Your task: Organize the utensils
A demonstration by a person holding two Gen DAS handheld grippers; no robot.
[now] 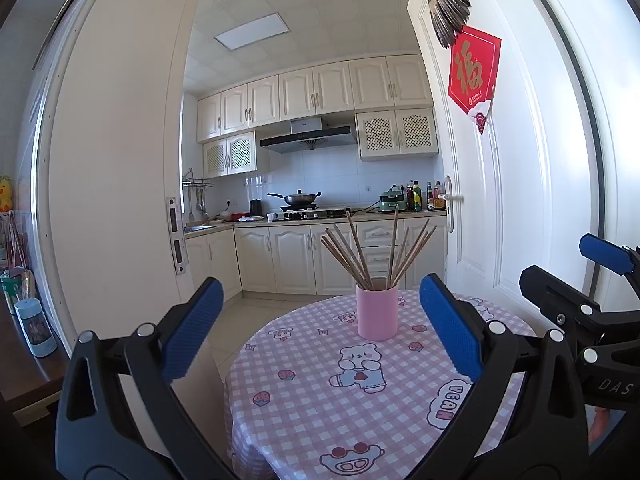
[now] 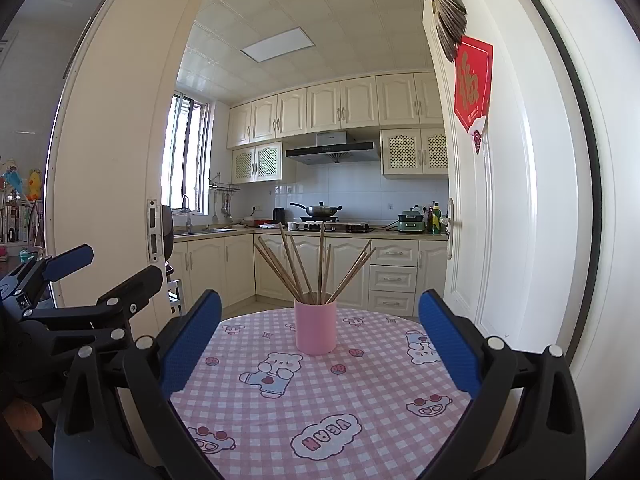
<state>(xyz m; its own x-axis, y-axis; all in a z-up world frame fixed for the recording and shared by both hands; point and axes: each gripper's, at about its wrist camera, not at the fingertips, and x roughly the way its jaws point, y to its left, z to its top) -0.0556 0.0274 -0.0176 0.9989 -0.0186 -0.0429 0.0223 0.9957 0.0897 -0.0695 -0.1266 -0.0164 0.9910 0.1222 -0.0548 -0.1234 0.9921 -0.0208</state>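
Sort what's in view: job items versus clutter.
Job: chopsticks, pink cup holding them, left gripper open, right gripper open.
Clutter: wok, green appliance, red door decoration.

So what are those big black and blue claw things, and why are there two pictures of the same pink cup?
They are two grabbing tools, one in each of a person's hands, each with its own little camera. One picture looks out from the left gripper, the other from the right gripper, so you see the same table twice. Its cloth is pink checks with cartoon bears. On it stands a pink cup full of chopsticks. Both grippers are open and hold nothing. Behind is a kitchen.
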